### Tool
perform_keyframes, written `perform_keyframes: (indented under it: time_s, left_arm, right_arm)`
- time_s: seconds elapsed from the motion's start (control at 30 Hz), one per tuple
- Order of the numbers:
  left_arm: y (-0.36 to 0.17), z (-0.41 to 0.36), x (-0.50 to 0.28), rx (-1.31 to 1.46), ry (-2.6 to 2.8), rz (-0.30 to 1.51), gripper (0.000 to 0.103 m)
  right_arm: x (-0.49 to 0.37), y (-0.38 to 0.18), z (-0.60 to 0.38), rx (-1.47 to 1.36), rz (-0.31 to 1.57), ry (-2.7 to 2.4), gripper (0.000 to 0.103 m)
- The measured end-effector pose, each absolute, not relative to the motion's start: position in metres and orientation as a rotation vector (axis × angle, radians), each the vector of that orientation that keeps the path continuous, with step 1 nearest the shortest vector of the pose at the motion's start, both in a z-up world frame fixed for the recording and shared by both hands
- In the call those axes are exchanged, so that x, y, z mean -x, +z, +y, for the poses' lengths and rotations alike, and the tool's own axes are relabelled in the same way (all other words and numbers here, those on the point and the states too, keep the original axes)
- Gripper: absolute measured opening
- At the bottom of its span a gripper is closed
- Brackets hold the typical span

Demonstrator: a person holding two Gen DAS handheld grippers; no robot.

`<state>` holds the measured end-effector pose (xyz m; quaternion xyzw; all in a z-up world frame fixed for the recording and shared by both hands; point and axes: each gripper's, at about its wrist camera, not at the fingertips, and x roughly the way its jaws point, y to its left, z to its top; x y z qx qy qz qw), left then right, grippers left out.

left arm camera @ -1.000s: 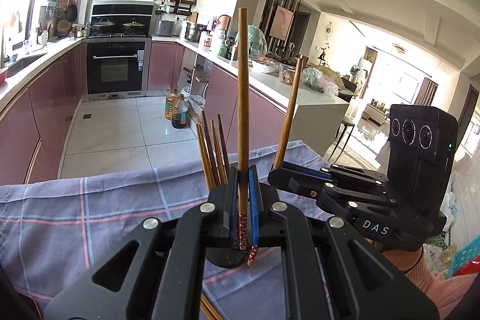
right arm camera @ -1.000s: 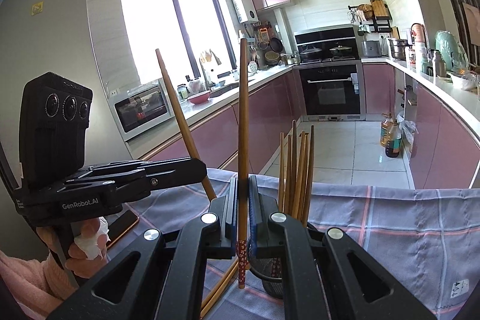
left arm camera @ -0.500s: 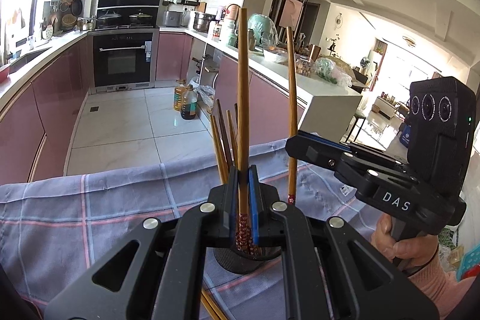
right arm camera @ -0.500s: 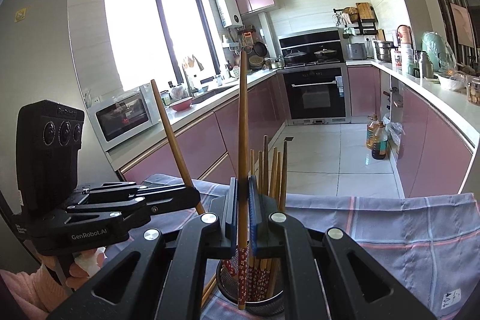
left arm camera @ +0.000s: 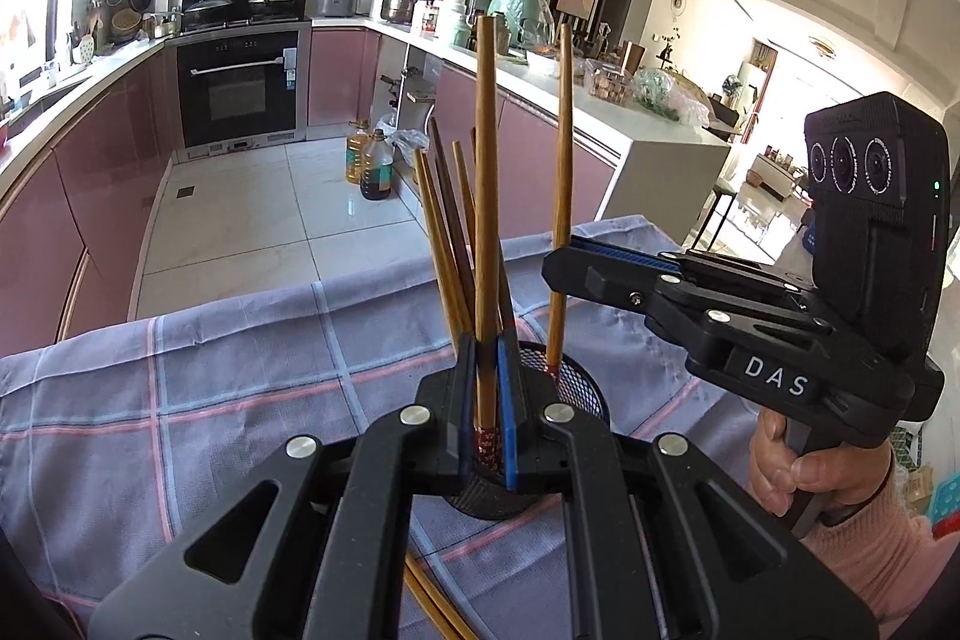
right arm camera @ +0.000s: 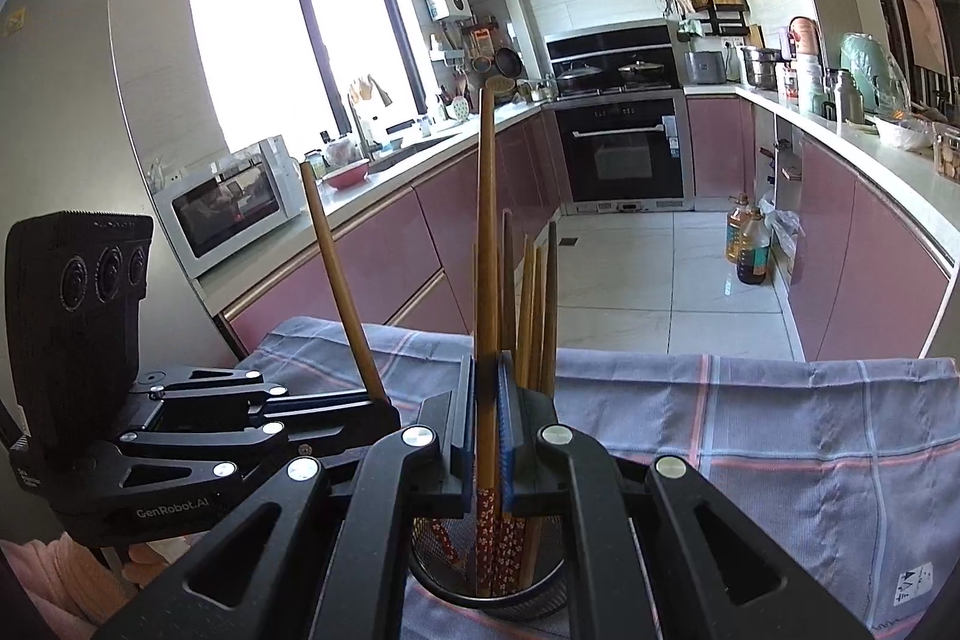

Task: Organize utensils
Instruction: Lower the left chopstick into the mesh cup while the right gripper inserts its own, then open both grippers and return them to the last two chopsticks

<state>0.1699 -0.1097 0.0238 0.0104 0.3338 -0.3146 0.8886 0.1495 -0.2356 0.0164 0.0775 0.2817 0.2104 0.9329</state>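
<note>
My left hand-held gripper [left arm camera: 485, 421] is clamped on a long brown wooden chopstick [left arm camera: 486, 196], upright over the black mesh holder [left arm camera: 579, 370]. My right hand-held gripper [right arm camera: 486, 436] pinches another such chopstick [right arm camera: 487, 244], its patterned tip inside the holder.

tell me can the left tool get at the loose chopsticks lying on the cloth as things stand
Probably not: the left tool is shut on a chopstick over the mesh holder; the loose chopsticks lie beneath its body.
</note>
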Motion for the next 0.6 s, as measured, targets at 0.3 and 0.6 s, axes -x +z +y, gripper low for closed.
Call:
perform_keyframes:
  time_s: [0.3, 0.6]
  left_arm:
    - [-0.004, -0.116, -0.179, -0.049, -0.628, 0.758, 0.021]
    - [-0.002, -0.078, -0.150, -0.047, -0.544, 0.659, 0.031]
  right_arm:
    - [-0.154, -0.012, -0.232, -0.159, 0.682, 0.386, 0.015]
    - [-0.111, -0.001, -0.230, -0.130, 0.590, 0.399, 0.023]
